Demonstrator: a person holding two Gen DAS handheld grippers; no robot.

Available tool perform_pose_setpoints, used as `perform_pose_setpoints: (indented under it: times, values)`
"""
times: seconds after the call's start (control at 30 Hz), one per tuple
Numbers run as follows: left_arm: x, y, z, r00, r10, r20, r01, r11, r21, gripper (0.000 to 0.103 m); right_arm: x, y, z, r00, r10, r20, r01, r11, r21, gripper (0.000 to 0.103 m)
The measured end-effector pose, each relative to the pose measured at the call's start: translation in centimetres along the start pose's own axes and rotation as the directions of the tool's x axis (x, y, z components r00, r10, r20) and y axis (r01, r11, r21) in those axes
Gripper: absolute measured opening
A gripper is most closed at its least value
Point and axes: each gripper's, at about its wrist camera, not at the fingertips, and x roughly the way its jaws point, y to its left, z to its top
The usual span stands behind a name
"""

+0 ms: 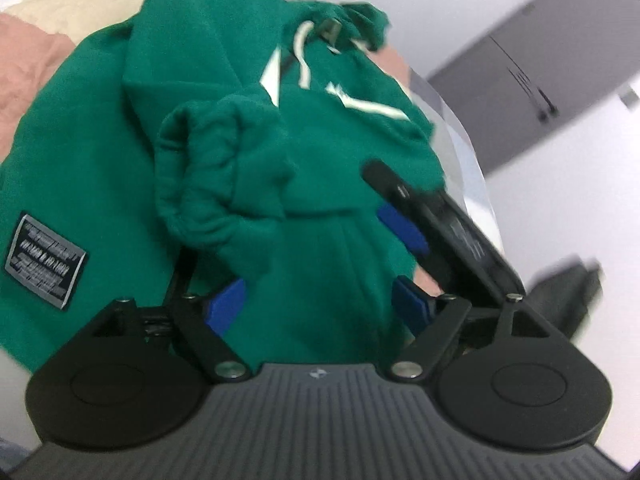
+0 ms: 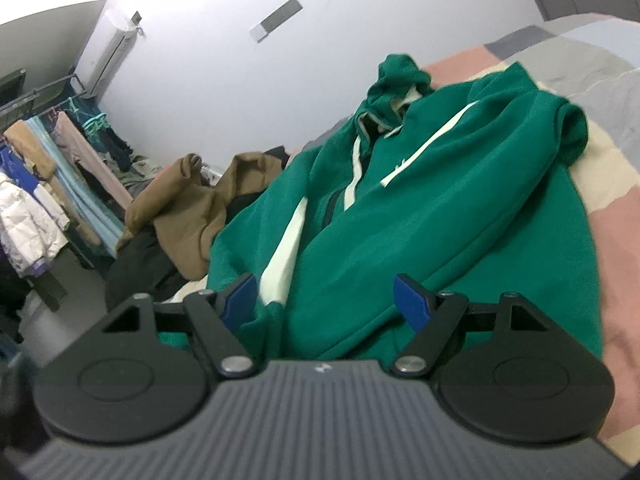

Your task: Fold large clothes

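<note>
- Across the patchwork bedspread [image 2: 624, 216] lies the green hoodie [image 2: 440, 208], spread front-up, its long axis running from the hem nearest the right camera away to the hood [image 2: 394, 80] at the far end.
- Beyond the hoodie's left edge in the right view sits a brown garment [image 2: 188, 208] on a dark heap, apart from the job in hand.
- Over the hoodie's body in the left view, a sleeve lies folded in, its ribbed cuff [image 1: 200, 184] bunched just ahead of the camera, with the woven label [image 1: 46, 262] off to the left on the flat cloth.
- Right at that cuff is the left gripper [image 1: 320, 300]: jaws spread wide, green fabric lying between the blue pads [image 1: 226, 300] but not pinched, so I judge the sleeve released.
- At the hem end hovers the right gripper [image 2: 326, 300], also spread and grasping nothing, with cloth under and between its fingers.
- Judging the next fold: the hem lies directly ahead of the right gripper, which is nearer to it; the fold would run along the long axis, toward the hood.
</note>
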Motion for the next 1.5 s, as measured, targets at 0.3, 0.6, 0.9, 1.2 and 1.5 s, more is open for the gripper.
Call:
perform_pose_setpoints:
  times: [0.3, 0.6, 0.9, 1.2, 1.5]
  values:
    - [-4.5, 4.7, 1.0, 0.994, -0.020, 0.105, 0.019, 1.000, 0.013, 0.086, 1.0, 1.7, -1.3, 0.986, 0.126, -0.111, -0.121, 0.992, 0.047, 0.078]
    - [-0.6, 12.8, 10.0, 0.966, 0.073, 0.249, -0.046, 0.993, -0.113, 0.085, 3.2, 1.6, -3.4, 0.968, 0.134, -0.214, -0.100, 0.982, 0.162, 0.058]
    - [5.9, 16.2, 14.6, 0.968, 0.025, 0.249, 0.011, 0.990, -0.140, 0.082, 3.1, 0.2, -4.3, 0.979, 0.084, -0.185, -0.023, 0.950, 0.312, 0.044]
    - [9.5, 16.6, 15.8, 0.973, 0.004, 0.231, 0.023, 0.993, -0.114, 0.018, 6.1, 1.8, -5.2, 0.949, 0.095, -0.300, -0.037, 0.980, 0.193, 0.041]
    - [5.8, 18.5, 17.3, 0.931, -0.112, 0.347, 0.180, 0.969, -0.169, 0.006, 4.7, 6.3, -3.3, 0.959, 0.103, -0.263, -0.129, 0.988, -0.086, 0.010]
